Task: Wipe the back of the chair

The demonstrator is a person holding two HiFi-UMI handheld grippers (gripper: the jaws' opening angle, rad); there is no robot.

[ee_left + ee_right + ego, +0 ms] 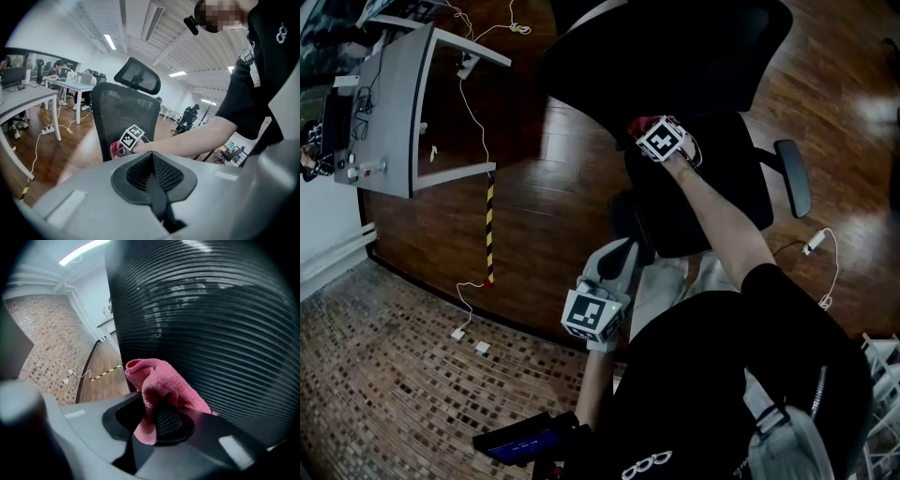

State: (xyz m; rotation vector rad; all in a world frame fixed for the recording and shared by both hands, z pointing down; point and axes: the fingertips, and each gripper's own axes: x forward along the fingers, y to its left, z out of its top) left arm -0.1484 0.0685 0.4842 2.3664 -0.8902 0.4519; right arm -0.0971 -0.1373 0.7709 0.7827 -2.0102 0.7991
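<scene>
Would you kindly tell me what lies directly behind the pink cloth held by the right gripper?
The chair's black mesh back fills the view behind the pink cloth, which the right gripper clamps. The cloth hides the patch of mesh it covers, so contact is unconfirmed.

An open-plan office is indicated by long white worktops point(75, 86) at which people point(58, 69) are seated, a black mesh swivel chair with a headrest point(125, 110), bright ceiling strip lights point(110, 42), and white cables point(473, 112) trailed across dark wooden flooring point(544, 206).
</scene>
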